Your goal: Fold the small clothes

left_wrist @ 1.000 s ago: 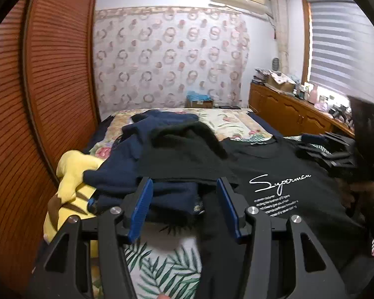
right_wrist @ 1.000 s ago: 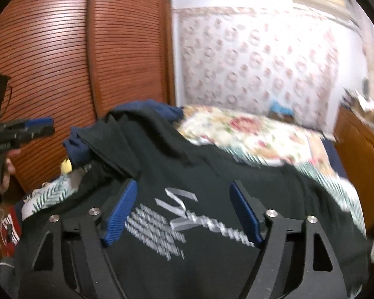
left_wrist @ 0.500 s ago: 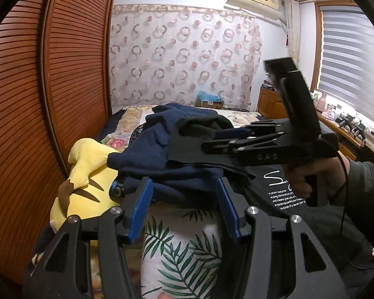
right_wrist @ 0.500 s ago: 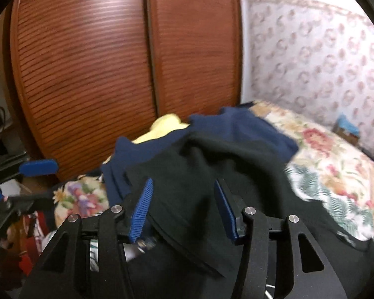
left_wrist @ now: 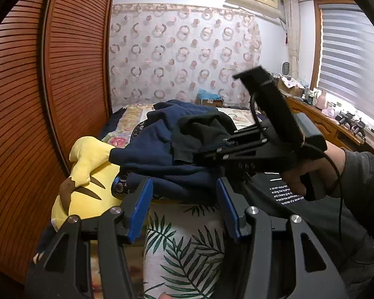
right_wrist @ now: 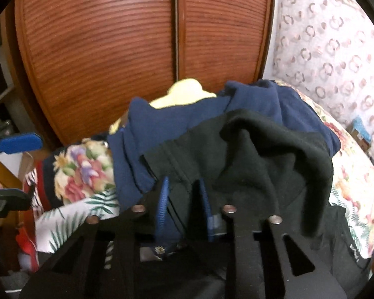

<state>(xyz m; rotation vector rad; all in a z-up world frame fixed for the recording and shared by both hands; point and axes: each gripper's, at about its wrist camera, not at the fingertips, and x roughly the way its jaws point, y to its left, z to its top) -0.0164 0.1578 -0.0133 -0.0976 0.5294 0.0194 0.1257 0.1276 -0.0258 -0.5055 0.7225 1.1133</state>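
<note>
Left claw spread, holding nothing, hovering low over the leaf-print bedcover, likely waiting to take a second corner. Right claw pressed together, pinching the edge of the black garment, probably to pull it off the pile for folding. That garment lies on top of navy clothes heaped mid-bed, yellow plush toy just beside the heap. Black printed tee lies flat to the right. Wooden wardrobe doors behind.
</note>
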